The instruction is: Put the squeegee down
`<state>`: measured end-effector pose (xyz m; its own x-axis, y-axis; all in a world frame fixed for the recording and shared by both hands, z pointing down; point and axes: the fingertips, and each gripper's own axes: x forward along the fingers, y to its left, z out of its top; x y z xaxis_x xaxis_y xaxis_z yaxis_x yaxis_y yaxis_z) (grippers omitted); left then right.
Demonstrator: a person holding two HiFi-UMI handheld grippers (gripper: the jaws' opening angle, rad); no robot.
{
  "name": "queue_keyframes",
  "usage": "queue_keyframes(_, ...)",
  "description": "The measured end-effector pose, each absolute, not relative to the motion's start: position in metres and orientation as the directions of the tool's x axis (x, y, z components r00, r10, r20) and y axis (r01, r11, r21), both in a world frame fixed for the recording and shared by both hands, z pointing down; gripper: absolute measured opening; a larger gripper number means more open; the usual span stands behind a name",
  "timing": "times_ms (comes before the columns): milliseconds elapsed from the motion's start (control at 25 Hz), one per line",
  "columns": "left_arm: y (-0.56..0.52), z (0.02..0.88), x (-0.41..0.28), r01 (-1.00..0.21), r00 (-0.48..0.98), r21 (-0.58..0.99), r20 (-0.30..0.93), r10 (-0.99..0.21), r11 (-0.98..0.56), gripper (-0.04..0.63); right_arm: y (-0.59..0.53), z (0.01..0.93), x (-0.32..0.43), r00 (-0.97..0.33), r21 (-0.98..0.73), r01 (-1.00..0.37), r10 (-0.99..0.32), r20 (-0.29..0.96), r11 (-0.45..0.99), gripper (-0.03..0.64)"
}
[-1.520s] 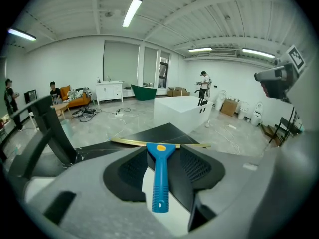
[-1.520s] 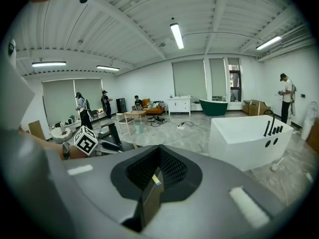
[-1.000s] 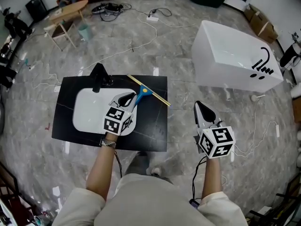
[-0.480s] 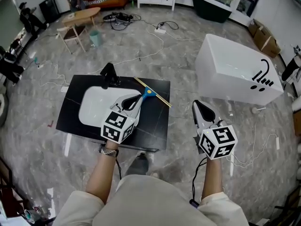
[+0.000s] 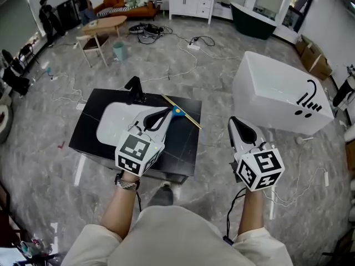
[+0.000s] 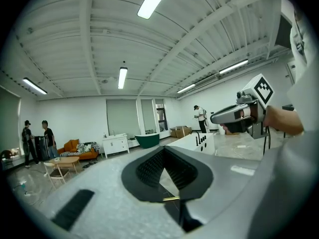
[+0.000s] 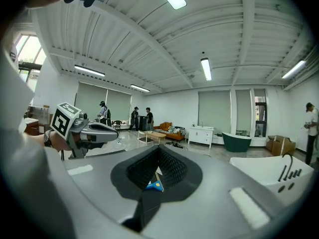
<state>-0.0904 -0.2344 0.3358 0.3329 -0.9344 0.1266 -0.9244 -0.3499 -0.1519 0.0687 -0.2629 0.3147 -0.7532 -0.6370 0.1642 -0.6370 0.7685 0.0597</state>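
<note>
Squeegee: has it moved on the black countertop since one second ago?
No. The squeegee lies at the same spot, by the far right corner of the black countertop.

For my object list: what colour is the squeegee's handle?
The squeegee handle is blue, clearest in the head view.

This is a large open hall, half bathroom showroom, half workroom. On the grey marble-look floor (image 5: 211,76) stand a white bathtub (image 5: 280,93), a dark bathtub (image 5: 252,13) and a black table (image 5: 180,143) with a white basin (image 5: 113,123). Loose cables (image 5: 183,43) cross the floor. Long strip lights (image 6: 122,77) hang on the ribbed ceiling.
</note>
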Motion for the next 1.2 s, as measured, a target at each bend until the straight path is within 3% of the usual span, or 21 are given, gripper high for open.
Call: queue_keyframes(1200, -0.212, 0.325, -0.086, -0.933, 0.295, -0.180, 0.109, -0.949, -0.311, 0.006, -0.245, 0.313, 0.071, -0.763, 0.114, -0.606, -0.615, 0.197, 0.788, 0.006)
